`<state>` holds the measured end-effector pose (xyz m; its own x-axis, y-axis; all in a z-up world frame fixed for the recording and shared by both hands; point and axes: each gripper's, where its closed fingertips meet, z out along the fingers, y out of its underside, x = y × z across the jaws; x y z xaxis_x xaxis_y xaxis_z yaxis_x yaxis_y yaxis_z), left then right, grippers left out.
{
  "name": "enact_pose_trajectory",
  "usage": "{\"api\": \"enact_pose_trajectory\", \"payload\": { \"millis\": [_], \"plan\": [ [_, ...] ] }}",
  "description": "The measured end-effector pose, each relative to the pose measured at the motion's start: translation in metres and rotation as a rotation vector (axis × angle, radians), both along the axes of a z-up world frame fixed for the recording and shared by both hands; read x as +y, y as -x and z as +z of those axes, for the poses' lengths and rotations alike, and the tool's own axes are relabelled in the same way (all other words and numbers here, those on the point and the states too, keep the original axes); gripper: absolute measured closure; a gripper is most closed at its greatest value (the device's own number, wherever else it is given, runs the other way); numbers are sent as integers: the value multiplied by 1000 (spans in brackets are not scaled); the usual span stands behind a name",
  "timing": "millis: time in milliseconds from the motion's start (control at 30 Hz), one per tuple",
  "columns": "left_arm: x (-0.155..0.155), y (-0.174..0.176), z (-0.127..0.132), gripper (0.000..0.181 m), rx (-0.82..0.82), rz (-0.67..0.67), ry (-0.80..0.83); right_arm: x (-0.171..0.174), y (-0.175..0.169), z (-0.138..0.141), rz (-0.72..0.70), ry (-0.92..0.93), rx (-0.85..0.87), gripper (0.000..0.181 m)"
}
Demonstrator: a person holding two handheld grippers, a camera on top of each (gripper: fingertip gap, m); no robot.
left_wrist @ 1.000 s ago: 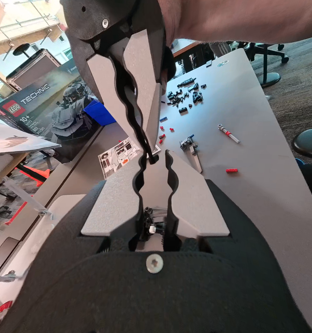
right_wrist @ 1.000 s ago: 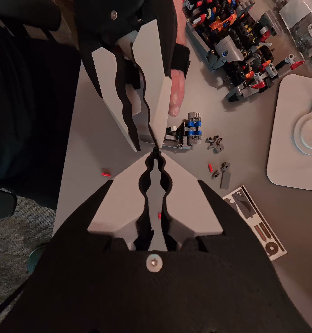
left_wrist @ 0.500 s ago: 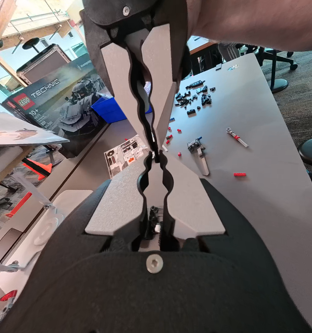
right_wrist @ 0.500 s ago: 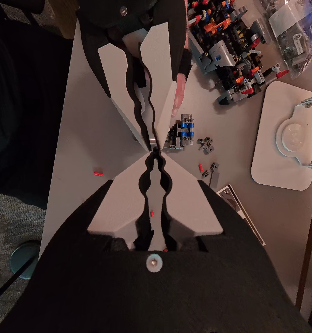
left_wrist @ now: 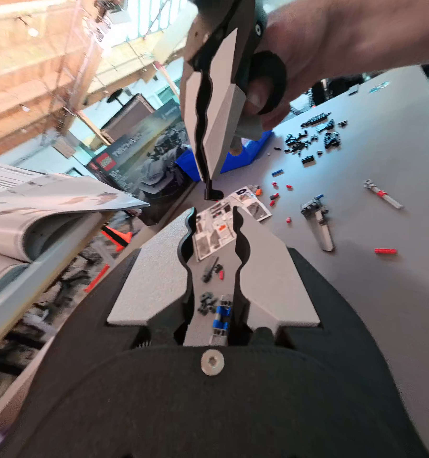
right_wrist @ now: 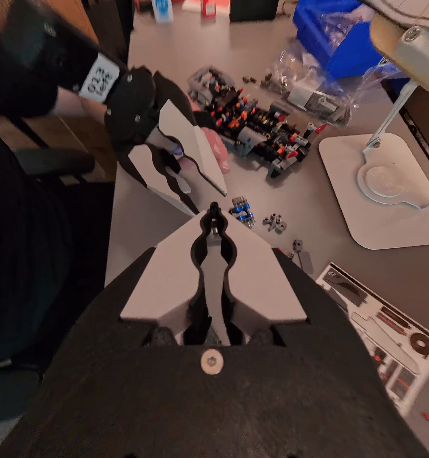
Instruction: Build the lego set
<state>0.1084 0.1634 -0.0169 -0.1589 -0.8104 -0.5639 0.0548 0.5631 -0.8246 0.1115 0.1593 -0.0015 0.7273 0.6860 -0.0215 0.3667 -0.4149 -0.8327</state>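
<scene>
Two grippers face each other tip to tip above the grey table (left_wrist: 382, 153); the left gripper (left_wrist: 214, 210) has its jaws standing apart with a clear gap, nothing between them, touching nothing; through that gap a blue-and-grey sub-assembly (left_wrist: 222, 316) and a cluster of small dark connectors (left_wrist: 206, 303) lie on the table below. The right gripper (left_wrist: 206, 177) has its jaws pressed together on a small black L-shaped piece (left_wrist: 211, 191); the piece projects past the tips, its long axis in line with the fingers, its short foot bent sideways at the free end; in the right wrist view the same piece (right_wrist: 214, 207) shows as a dark nub at the closed tips of the right gripper (right_wrist: 214, 212), just short of the open left gripper (right_wrist: 209, 202).

Beyond the left gripper's tips lies a sticker sheet (left_wrist: 233, 218); to their right a grey beam assembly (left_wrist: 318, 223), a red pin (left_wrist: 385, 251) and a grey axle with a red collar (left_wrist: 382, 197); farther off a scatter of black parts (left_wrist: 310, 142). Left of the right gripper stands the set box (left_wrist: 139, 161), with a blue bin (left_wrist: 243, 158) beside it; its printing is blurred. Ahead of the right gripper's tips sits the large partly built model (right_wrist: 253, 133); a white label band wraps the left gripper's handle (right_wrist: 99, 78).
</scene>
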Motion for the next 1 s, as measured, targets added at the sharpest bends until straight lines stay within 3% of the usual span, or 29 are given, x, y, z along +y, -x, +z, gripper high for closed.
{"api": "enact_pose_trajectory", "payload": {
  "millis": [267,633,833,900,1000],
  "plan": [
    [6,-1,4,150,-56,71,-106,5,6,3,-37,-30,221,180],
    [3,3,6,168,-91,73,-179,8,15,0,-20,17,333,181],
    [6,5,8,169,-73,70,-159,13,15,0,-59,-11,311,178],
    [9,5,8,169,-63,82,-160,16,12,2,-88,-33,282,162],
    [12,5,10,169,-59,93,-171,17,8,7,-131,-114,164,153]
  ]
}}
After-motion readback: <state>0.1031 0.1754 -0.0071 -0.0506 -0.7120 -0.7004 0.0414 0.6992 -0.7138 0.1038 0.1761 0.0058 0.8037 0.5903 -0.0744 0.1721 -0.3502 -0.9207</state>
